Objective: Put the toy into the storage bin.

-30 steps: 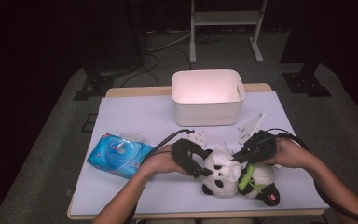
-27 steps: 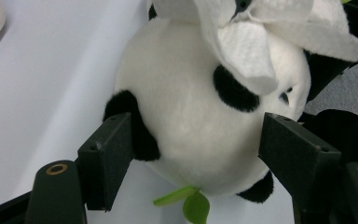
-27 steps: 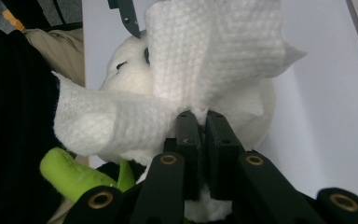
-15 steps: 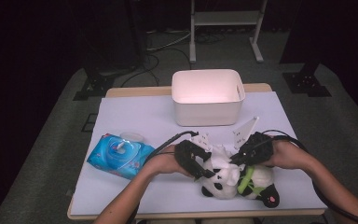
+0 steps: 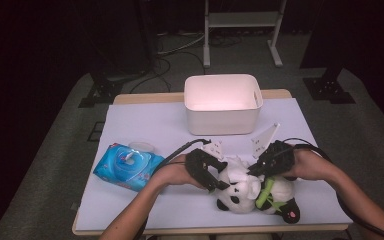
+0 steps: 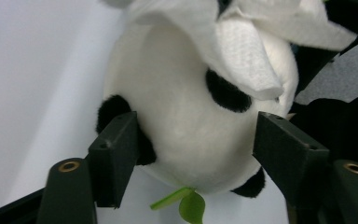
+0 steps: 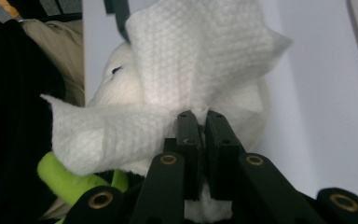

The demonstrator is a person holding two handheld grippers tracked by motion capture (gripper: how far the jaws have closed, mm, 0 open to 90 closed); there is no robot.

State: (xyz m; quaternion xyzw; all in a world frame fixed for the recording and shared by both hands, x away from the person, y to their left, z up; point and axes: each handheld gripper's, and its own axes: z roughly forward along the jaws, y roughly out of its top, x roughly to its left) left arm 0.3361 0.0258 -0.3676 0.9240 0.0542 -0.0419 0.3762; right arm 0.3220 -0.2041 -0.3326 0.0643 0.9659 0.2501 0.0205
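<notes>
I have the panda plush (image 5: 240,192) lying near the front edge of the table (image 5: 145,122), well in front of the white bin (image 5: 223,105), and I'm wiping its head with a white wet wipe (image 7: 186,88). My right gripper (image 7: 198,123) has its jaws pinched tight on a bunched fold of that wipe, holding it against the top of the head. My left gripper (image 6: 196,149) straddles the head with jaws that have just been opening a little — in the left gripper view a pad sits at each side of the head, but I can't say they are squeezing it.

I judge the panda light and very soft; it will squash and roll under any push, so bracing it across the round head, as the left jaws are set, looks best. The wipe is limp and thin — likely to slip or tear if dragged hard, so I'd keep the bunched grip.

The table wears a pale, smooth cover; a blue wipes pack (image 5: 128,166) lies to the left. Grey carpet and dark stands surround it.
</notes>
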